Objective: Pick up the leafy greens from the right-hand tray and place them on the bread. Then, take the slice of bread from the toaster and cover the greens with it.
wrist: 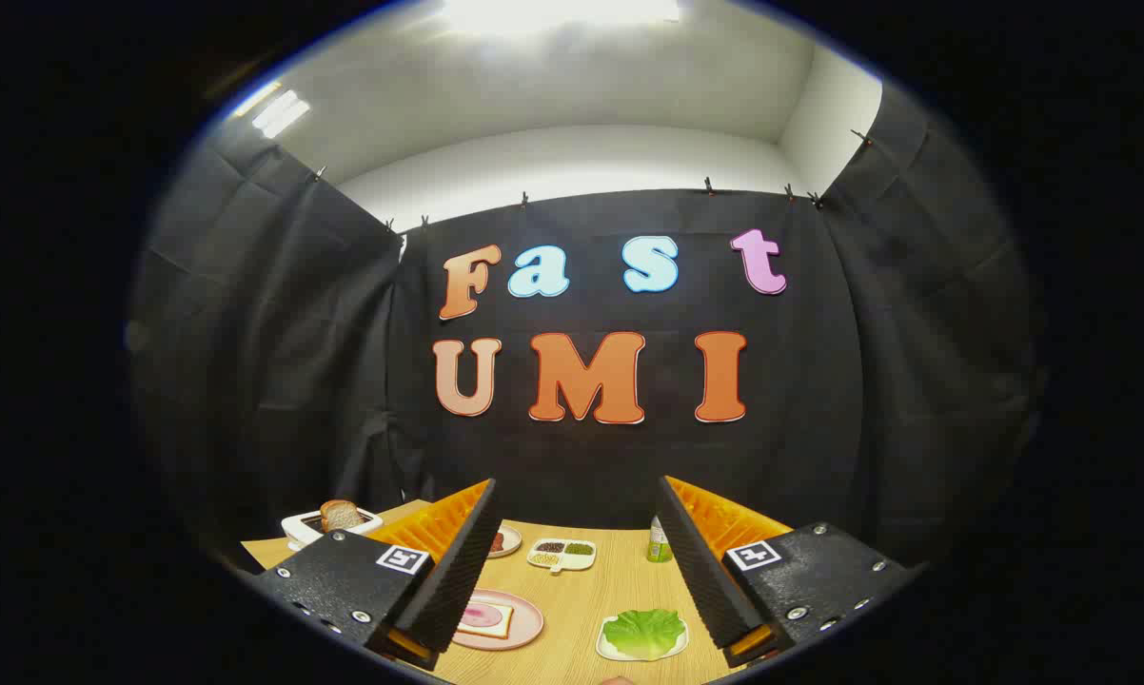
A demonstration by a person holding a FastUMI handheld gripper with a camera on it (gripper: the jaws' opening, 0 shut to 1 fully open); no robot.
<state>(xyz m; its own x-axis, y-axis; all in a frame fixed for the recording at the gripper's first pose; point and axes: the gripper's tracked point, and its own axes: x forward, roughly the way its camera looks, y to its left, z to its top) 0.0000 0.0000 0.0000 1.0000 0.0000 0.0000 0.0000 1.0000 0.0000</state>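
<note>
The green leafy lettuce (644, 632) lies untouched on its small white tray (606, 651) between the wide-open, empty gripper (577, 499) fingers, so the first pick is pending: descend, then close on it.

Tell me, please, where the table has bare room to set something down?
Bare wood lies between the pink plate, leafy greens tray and divided dish. The far left, by the toaster, is crowded. The open fingers hold nothing.

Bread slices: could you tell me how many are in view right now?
2. One bread slice stands in the toaster, beyond the open gripper; the other slice lies on the pink plate between its fingers. Others may be hidden behind them.
</note>
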